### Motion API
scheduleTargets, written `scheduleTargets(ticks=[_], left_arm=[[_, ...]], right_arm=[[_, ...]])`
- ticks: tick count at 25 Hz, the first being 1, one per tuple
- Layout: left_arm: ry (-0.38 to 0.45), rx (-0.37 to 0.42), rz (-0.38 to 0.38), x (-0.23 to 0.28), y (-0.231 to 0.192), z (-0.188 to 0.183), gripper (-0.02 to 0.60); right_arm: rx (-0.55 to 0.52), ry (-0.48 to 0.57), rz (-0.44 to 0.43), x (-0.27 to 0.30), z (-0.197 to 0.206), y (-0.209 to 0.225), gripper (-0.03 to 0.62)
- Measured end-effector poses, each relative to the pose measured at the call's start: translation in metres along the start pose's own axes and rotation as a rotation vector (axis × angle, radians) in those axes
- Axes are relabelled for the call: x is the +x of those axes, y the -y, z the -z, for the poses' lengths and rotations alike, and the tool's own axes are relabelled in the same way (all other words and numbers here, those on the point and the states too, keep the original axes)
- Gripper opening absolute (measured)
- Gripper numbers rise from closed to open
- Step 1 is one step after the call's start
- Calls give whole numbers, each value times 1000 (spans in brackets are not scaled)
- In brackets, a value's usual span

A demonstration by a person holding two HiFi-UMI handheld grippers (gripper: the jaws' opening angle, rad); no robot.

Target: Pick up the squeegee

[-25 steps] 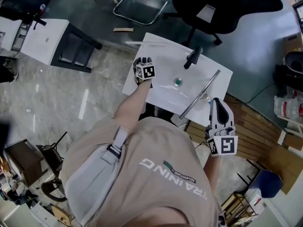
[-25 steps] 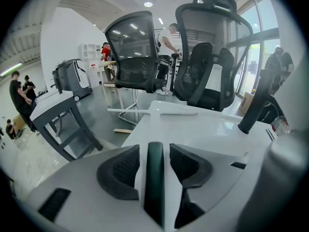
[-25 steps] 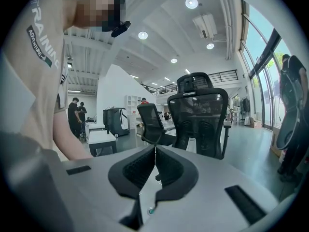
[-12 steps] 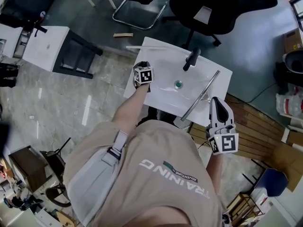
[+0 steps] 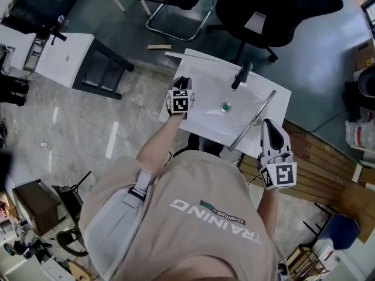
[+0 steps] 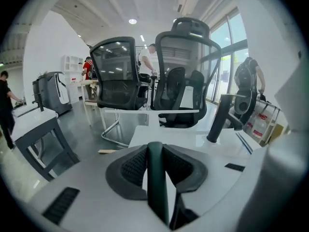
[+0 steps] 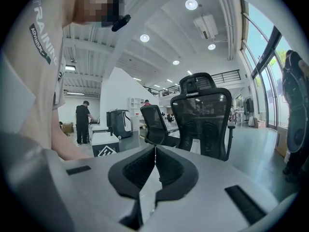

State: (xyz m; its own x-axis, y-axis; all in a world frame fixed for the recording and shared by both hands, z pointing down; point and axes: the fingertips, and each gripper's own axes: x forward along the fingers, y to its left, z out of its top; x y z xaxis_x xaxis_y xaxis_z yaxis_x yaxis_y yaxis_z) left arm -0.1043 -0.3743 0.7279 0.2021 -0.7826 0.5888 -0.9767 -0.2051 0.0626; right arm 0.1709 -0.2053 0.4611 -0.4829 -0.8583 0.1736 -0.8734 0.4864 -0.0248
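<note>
The left gripper (image 6: pixel 154 153) pinches the thin dark green squeegee handle (image 6: pixel 157 192) in its fingers, above the left edge of the white sink (image 5: pixel 202 115). The right gripper (image 7: pixel 155 153) has its fingers pressed together, empty. If the hand tips too fast, the handle could slip out.

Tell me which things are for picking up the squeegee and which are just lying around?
For the job:
- dark green squeegee handle
- left gripper, jaws clamped on that handle

Just lying about:
- long silver metal rod
- black faucet
- white sink
- black office chair
- right gripper, jaws shut, empty
</note>
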Motion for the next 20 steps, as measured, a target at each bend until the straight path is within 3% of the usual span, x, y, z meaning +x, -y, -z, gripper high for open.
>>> scheduleTargets(ticks=[10,20], left_arm=[[263,23,101,-83,14,-107,101],[506,126,197,-171,45,-215,101]], right_arm=[[-6,43,-25,3,-6,-8,31],[11,77,21,-8,-9,1,31]])
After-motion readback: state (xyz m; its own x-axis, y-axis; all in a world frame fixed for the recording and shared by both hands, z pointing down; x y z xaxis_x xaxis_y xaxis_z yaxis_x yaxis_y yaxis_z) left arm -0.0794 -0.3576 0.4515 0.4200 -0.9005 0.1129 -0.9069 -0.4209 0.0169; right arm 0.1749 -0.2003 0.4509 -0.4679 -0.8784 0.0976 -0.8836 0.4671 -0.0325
